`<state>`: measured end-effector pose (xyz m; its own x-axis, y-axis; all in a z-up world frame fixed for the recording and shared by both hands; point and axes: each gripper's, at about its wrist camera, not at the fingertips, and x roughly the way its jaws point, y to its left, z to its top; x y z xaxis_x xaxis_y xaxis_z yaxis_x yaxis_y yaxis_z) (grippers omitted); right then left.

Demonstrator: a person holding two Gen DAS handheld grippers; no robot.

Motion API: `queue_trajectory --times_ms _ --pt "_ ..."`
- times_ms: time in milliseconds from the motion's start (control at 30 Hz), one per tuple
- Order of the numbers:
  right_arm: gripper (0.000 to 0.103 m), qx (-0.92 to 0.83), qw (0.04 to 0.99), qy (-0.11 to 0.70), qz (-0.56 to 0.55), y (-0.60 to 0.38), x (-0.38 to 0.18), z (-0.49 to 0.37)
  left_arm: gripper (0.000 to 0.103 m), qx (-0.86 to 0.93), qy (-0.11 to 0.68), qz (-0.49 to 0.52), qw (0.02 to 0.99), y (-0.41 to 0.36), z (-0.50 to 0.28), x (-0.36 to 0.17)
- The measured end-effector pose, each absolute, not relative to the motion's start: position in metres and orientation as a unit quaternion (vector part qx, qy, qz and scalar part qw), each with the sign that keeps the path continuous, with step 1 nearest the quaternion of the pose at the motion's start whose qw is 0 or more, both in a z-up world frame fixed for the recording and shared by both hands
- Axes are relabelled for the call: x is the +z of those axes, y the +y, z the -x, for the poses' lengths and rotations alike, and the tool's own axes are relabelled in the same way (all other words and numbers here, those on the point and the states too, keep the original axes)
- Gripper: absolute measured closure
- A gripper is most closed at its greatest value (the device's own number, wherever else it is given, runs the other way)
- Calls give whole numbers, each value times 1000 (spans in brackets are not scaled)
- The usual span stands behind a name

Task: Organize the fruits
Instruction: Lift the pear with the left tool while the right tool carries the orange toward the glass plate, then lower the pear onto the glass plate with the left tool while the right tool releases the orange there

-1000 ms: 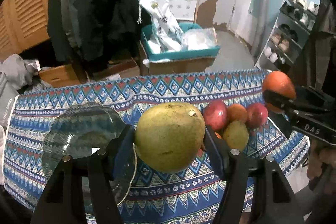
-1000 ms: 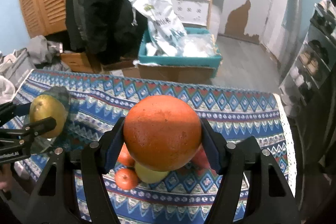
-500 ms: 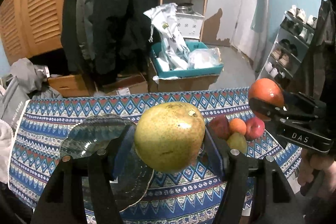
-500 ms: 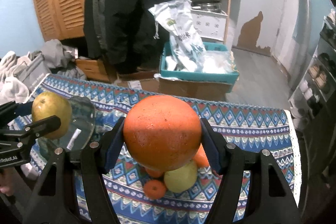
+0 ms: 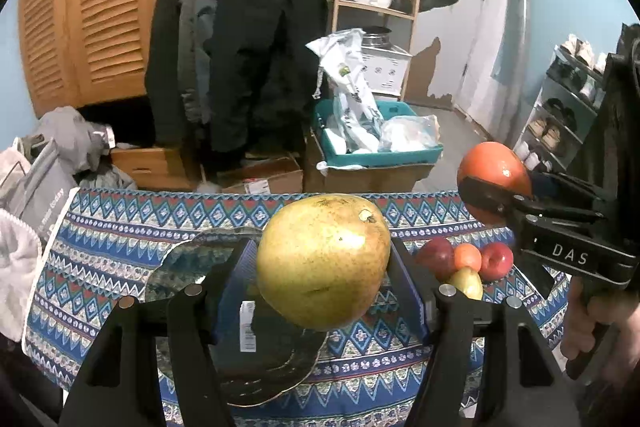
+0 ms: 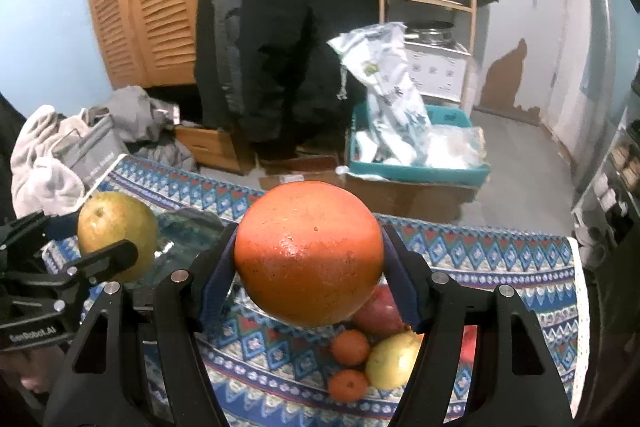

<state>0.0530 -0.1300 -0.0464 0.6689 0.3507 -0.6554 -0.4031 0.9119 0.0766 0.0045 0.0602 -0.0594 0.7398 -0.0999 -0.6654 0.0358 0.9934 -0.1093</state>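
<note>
My left gripper (image 5: 324, 263) is shut on a large yellow-green pear (image 5: 322, 261) and holds it in the air above a clear glass plate (image 5: 260, 355) on the patterned cloth. My right gripper (image 6: 308, 255) is shut on a big orange (image 6: 308, 253), held above a small pile of fruit (image 6: 380, 351): a red apple, a yellow fruit and small oranges. The orange (image 5: 494, 169) and right gripper show at the right of the left wrist view; the pear (image 6: 116, 233) shows at the left of the right wrist view.
The blue patterned tablecloth (image 5: 112, 247) covers the table. Beyond its far edge stand cardboard boxes, a teal bin with bags (image 5: 376, 147), hanging coats and a wooden shelf. Laundry lies at the left, a shoe rack (image 5: 560, 123) at the right.
Both grippers have risen and pulled back with their fruit; the table and the fruit pile sit lower and farther in both views. The plate now lies under the pear.
</note>
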Motion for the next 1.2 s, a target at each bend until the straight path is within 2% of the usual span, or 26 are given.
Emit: queue_trajectory --times_ms 667,1200 --pt "34 269 884 379 53 -38 -61 -66 35 33 382 85 920 138 2 -87" --pt "34 294 846 440 68 13 -113 -83 35 70 443 110 887 178 -8 -139"
